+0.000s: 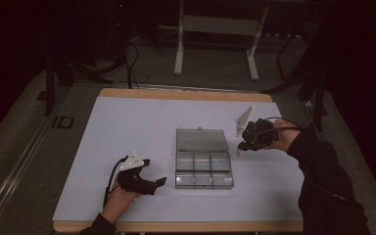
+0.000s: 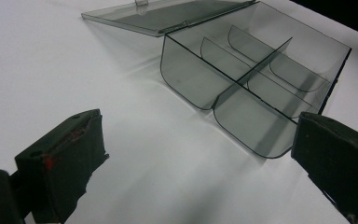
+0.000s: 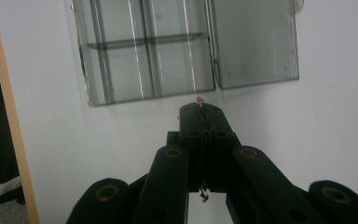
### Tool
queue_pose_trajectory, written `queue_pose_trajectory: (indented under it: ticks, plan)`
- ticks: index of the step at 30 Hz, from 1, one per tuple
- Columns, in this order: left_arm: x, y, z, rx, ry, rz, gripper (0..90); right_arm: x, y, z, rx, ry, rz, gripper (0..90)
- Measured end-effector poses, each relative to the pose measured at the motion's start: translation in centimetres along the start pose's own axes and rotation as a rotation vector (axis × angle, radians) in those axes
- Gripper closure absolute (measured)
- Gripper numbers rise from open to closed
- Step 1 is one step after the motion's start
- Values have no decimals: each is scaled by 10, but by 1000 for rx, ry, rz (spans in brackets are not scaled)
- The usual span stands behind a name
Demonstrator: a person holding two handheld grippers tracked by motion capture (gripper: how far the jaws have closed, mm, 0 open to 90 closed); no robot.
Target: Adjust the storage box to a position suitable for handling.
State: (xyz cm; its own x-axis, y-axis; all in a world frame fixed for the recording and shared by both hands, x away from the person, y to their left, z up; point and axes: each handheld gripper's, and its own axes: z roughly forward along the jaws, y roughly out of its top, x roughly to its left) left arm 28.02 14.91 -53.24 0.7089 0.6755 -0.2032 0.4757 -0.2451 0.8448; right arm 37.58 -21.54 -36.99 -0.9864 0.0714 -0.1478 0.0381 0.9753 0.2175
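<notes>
A clear plastic compartment box (image 1: 204,169) lies open mid-table, its lid (image 1: 200,139) folded flat behind it; its several compartments look empty. My left gripper (image 1: 153,172) rests on the table just left of the box, open, with nothing between its jaws. From the left gripper view the box (image 2: 242,74) is ahead, between the pads (image 2: 63,156). My right gripper (image 1: 239,150) hovers off the box's right side, slightly above the table. Seen in the right gripper view, my right gripper (image 3: 200,108) is shut on a small brown piece (image 3: 199,99) that peeks out at the tips, with the box (image 3: 144,51) beyond.
The white mat (image 1: 127,127) covers a wooden table whose edge (image 1: 176,226) runs along the front. Behind the table are a white stand's legs (image 1: 178,54) and cables on the dark floor. A person's dark sleeve (image 1: 323,181) comes in at the lower right.
</notes>
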Motion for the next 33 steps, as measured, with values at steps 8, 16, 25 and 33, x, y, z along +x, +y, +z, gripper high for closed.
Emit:
queue_pose_trajectory:
  ticks: [8,16,25,33]
  plan:
    - [1,-1,-2,-12,5,0,32,1,21,12,-1,15,-40,883]
    - [1,-2,-3,-15,3,4,32,-2,28,29,-9,38,-56,883]
    - [0,-3,-2,-15,5,9,32,-5,24,62,11,78,-37,883]
    - [0,-3,-3,-14,5,11,32,-4,23,94,57,114,-42,882]
